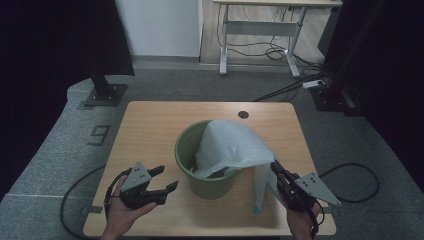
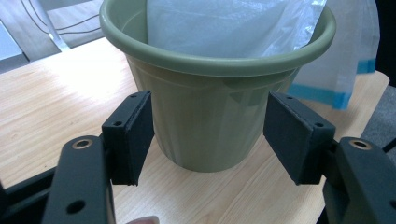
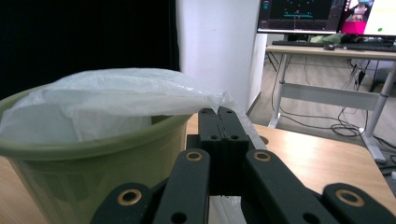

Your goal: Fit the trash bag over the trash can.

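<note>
A green plastic bucket stands upright in the middle of the wooden table. A translucent white bag with a blue-striped edge sits partly inside it and drapes over the right rim, hanging down to the tabletop. My right gripper is to the right of the bucket, shut on the bag's edge just outside the rim; in the right gripper view its jaws pinch the film beside the bucket. My left gripper is held open to the left of the bucket. In the left gripper view nothing lies between its pads, and the bucket stands beyond them.
A round cable hole sits near the table's far edge. Behind the table stands a white-framed desk with cables on the floor beneath, and monitors on top. Black stand bases flank the far corners. Gripper cables trail off both sides of the table.
</note>
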Demonstrator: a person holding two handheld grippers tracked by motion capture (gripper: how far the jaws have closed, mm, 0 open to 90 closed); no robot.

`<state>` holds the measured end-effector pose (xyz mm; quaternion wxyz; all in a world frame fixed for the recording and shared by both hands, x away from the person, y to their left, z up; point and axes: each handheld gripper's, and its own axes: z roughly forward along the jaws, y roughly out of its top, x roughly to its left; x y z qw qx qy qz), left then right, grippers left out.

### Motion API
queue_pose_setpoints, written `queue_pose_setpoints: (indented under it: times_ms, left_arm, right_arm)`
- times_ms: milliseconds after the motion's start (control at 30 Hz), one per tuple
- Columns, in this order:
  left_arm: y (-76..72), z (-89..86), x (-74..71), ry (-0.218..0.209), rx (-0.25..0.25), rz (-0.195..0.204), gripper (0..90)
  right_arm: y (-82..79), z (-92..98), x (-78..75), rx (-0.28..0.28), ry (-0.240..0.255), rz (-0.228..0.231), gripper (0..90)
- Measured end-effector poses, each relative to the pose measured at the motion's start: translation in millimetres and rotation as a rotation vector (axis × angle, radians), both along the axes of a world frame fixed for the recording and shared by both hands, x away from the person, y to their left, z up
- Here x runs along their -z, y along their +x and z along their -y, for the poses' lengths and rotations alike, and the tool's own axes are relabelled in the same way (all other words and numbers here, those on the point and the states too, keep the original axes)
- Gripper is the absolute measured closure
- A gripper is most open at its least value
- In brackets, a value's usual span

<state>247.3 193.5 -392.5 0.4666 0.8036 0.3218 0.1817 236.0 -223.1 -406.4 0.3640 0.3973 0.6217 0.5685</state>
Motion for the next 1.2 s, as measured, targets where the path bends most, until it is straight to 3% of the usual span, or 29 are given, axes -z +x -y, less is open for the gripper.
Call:
queue_pose_setpoints:
  times_ms: [200, 467, 1000, 1200]
  left_arm:
    - [7.8, 1.8, -1.5, -0.008, 0.034, -0.004, 33.6]
    - [19.7, 4.5, -8.8, -0.055, 0.114, -0.017, 33.5]
    - [37.6, 53.4, -30.5, -0.056, 0.234, -0.028, 32.6]
    - [38.6, 66.0, -31.4, -0.051, 0.251, -0.030, 32.1]
  right_arm:
    - [3.6, -4.3, -6.3, -0.010, -0.006, 0.008, 88.8]
    - [6.6, -10.8, -14.8, -0.029, -0.016, 0.018, 88.9]
    - [18.1, -40.0, -30.8, -0.112, -0.043, 0.013, 88.8]
    - [22.7, -54.0, -35.2, -0.162, -0.041, 0.000, 88.8]
